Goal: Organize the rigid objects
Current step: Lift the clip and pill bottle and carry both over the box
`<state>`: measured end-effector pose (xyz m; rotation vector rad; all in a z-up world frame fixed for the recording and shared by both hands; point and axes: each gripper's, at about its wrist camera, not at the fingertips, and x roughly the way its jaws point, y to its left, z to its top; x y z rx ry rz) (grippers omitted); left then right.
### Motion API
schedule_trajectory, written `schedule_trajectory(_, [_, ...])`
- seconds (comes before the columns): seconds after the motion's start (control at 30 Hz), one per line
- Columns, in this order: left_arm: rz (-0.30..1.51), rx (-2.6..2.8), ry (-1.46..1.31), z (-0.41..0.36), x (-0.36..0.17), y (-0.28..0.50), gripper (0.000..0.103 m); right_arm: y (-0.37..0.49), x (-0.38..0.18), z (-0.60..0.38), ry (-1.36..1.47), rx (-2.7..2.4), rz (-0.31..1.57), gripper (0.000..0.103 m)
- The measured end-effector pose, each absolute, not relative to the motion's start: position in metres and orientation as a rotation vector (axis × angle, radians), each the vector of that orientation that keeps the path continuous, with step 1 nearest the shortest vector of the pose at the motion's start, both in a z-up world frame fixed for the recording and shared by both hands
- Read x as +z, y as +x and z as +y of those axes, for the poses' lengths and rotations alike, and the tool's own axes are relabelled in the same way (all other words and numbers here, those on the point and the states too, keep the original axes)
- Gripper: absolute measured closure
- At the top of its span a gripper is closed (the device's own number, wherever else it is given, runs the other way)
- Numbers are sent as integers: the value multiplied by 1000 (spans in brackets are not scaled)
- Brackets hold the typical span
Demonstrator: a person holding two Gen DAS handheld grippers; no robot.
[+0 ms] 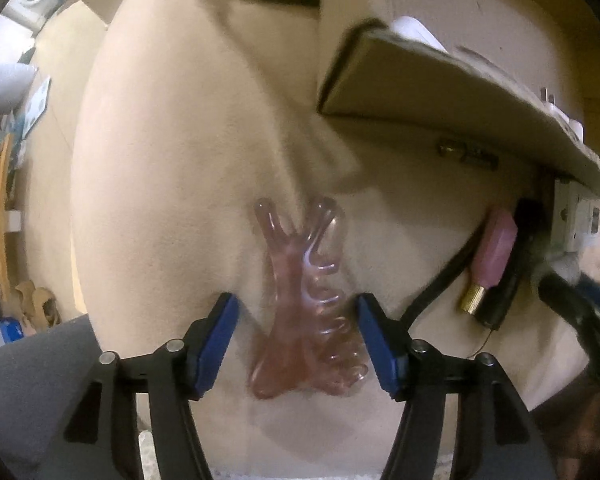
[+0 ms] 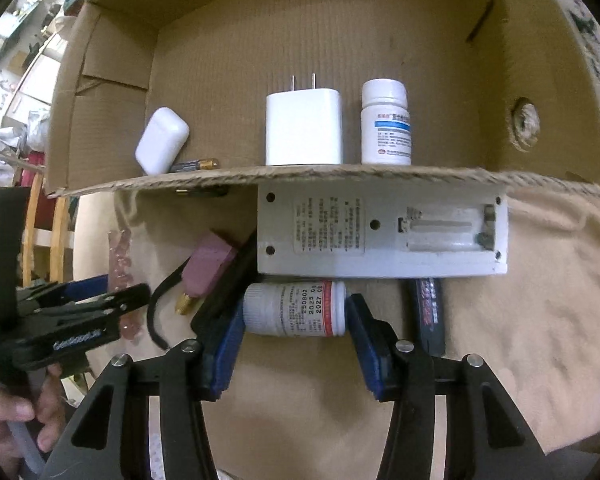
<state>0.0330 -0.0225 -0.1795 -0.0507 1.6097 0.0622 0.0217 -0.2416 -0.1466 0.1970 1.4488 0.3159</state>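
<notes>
A clear pink comb (image 1: 300, 300) lies on the beige cloth (image 1: 160, 200). My left gripper (image 1: 296, 308) is open with a blue pad on each side of the comb, apart from it. In the right wrist view a white pill bottle (image 2: 296, 309) lies on its side between the open pads of my right gripper (image 2: 294, 316). A cardboard box (image 2: 260, 20) holds a white charger (image 2: 303, 128), an upright pill bottle (image 2: 386, 124), an earbud case (image 2: 162, 140) and a battery (image 2: 194, 165).
A white remote (image 2: 380, 228) lies face down before the box, battery bay open. A pink lipstick (image 2: 206, 270), a black strap (image 2: 160, 312) and a dark flat item (image 2: 430, 316) lie near it. My left gripper (image 2: 60, 320) shows at the left. Chairs stand at the far left.
</notes>
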Motion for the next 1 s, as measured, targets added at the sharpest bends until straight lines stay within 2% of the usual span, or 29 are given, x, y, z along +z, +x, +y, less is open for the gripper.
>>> schedule_trajectory(0.07, [1604, 55, -72, -17, -177, 32, 70, 25, -144, -246, 210, 317, 1440, 49])
schedule_trajectory(0.3, [1548, 50, -67, -11, -162, 21, 71, 20, -134, -258, 235, 312, 1404, 49])
schedule_trajectory(0.63, [1335, 108, 6, -7, -99, -4, 71, 6, -105, -269, 236, 309, 1321, 49])
schedule_trajectory(0.83, [1222, 103, 4, -9, -59, -25, 71, -11, -72, -271, 202, 322, 1201, 49])
schedule_trajectory(1.0, [1127, 82, 11, -13, -22, -23, 71, -21, -34, -281, 199, 327, 1020, 49])
